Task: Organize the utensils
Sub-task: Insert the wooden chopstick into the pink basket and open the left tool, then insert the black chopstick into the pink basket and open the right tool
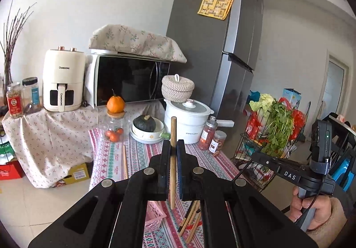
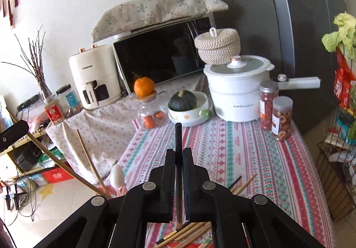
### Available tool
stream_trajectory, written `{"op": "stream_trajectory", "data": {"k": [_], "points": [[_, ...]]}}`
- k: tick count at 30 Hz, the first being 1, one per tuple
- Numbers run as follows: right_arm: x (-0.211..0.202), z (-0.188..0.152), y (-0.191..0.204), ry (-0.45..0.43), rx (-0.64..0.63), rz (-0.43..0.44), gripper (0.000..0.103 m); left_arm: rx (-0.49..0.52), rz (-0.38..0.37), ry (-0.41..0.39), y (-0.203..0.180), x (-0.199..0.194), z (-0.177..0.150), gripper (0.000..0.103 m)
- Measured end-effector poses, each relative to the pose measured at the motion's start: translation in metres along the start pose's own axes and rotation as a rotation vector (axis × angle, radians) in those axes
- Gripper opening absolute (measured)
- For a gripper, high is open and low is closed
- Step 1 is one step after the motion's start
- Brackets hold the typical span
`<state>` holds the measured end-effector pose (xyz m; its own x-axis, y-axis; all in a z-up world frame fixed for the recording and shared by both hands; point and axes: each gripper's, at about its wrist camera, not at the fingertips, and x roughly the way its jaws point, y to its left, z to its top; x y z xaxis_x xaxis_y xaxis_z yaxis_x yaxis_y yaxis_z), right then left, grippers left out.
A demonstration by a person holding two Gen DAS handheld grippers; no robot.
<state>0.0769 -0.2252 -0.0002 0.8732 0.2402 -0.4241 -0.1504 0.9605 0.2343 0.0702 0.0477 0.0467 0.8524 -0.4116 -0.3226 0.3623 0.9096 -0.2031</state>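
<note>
Roughly midway through, going by the look of it. Left claw [image 1: 173, 148] pinching a light wooden chopstick [image 1: 173, 136] upright between its pads, lifted clear of the counter [image 1: 138, 156]. Right claw [image 2: 178, 156] clamped on a dark chopstick [image 2: 178, 136], also standing up and off the cloth. Pink basket [image 1: 155, 214] sitting at the near edge just under the left claw, probably the drop-off spot; a white spoon [image 2: 117, 175] and a couple of long sticks poking out of it in the right view. Plenty left though: loose pile of chopsticks [image 2: 189, 231] lying on the counter right below the right claw, a few more [image 2: 242, 184] just beyond, plus one stray stick [image 1: 125, 161] off to the left. So two in hand, a bunch not yet sorted.

Counter covered in a striped patterned cloth, crowded at the back: white pot [image 2: 238, 90], bowl with a green squash [image 2: 183, 101], snack jars [image 2: 281, 117], glass jar topped with an orange [image 1: 115, 104]. Behind, microwave [image 1: 131, 81] under a floral cover, air fryer [image 1: 63, 79], grey fridge [image 1: 211, 36]. Wire rack of greens [image 1: 276, 134] on the right, tiled floor below.
</note>
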Motion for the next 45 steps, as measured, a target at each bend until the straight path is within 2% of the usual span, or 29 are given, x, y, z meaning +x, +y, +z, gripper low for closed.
{"op": "stream_trajectory", "data": {"k": [4,9,11,16,25,31,32,34,35,36,38,45], "points": [[0.002,0.008,0.015,0.010,-0.015,0.031,0.004,-0.006,0.041,-0.024,0.012,-0.003,0.006,0.005],[0.006,0.014,0.033,0.035,-0.040,0.075,0.004,0.011,0.119,0.053,0.025,0.014,0.003,0.005],[0.006,0.016,0.040,0.028,-0.048,0.091,0.004,-0.002,0.121,0.074,0.031,0.020,-0.001,0.005],[0.004,0.022,0.052,0.009,-0.054,0.120,0.004,0.024,0.167,0.092,0.036,0.034,-0.010,0.005],[0.001,0.036,0.063,-0.040,-0.022,0.178,0.004,-0.039,0.177,0.233,0.059,0.081,-0.030,0.005],[0.020,0.039,0.067,-0.043,0.010,0.255,0.004,-0.079,0.148,0.262,0.070,0.096,-0.037,0.006],[0.025,0.039,0.068,-0.038,0.014,0.258,0.004,-0.085,0.147,0.263,0.071,0.097,-0.037,0.009],[0.032,0.038,0.070,-0.030,0.012,0.246,0.004,-0.093,0.151,0.261,0.073,0.096,-0.037,0.026],[0.035,0.037,0.071,-0.024,0.010,0.240,0.004,-0.098,0.154,0.253,0.073,0.094,-0.036,0.045],[0.039,0.036,0.071,-0.017,0.009,0.235,0.005,-0.104,0.159,0.239,0.073,0.091,-0.035,0.057],[0.047,0.034,0.072,0.000,0.013,0.232,0.005,-0.114,0.164,0.226,0.074,0.087,-0.034,0.060],[0.087,0.022,0.075,0.110,0.007,0.206,0.005,-0.142,0.184,0.276,0.084,0.086,-0.041,0.069]]}}
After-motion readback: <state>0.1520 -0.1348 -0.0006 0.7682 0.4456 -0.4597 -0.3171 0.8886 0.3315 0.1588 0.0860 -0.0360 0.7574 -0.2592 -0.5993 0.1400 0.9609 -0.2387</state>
